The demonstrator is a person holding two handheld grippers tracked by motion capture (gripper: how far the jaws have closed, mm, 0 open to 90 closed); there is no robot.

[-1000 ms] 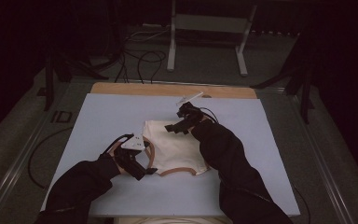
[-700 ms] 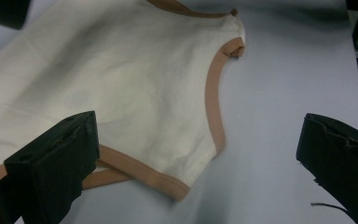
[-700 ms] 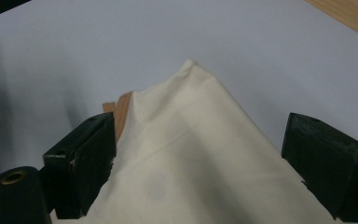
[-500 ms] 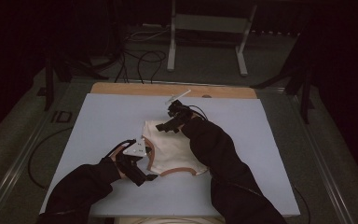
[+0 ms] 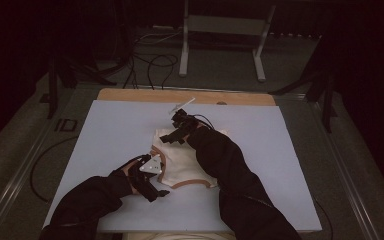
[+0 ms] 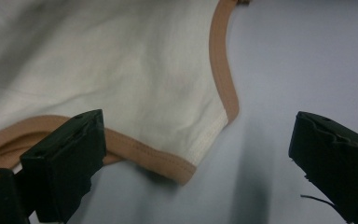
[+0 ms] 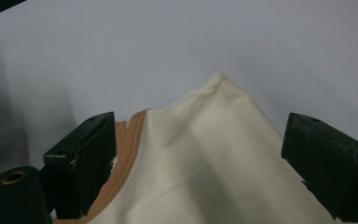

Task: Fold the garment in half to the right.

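Wide bare board [image 5: 105, 135] is seen left of the cloth [image 5: 185, 157], up to the board's left edge, and more is left bare on the right. At the cloth's near-left corner the left gripper [image 5: 161, 192] is held low, its jaws spread wide after closing a little, with the corner [image 6: 186, 170] between them and not pressed. The cloth is laid near the board's middle: cream, slightly rumpled, bound in tan trim [image 6: 223, 70]. Over its far edge the right gripper [image 5: 172, 140] is held, jaws parted around a raised fold [image 7: 216, 79], ungripped.
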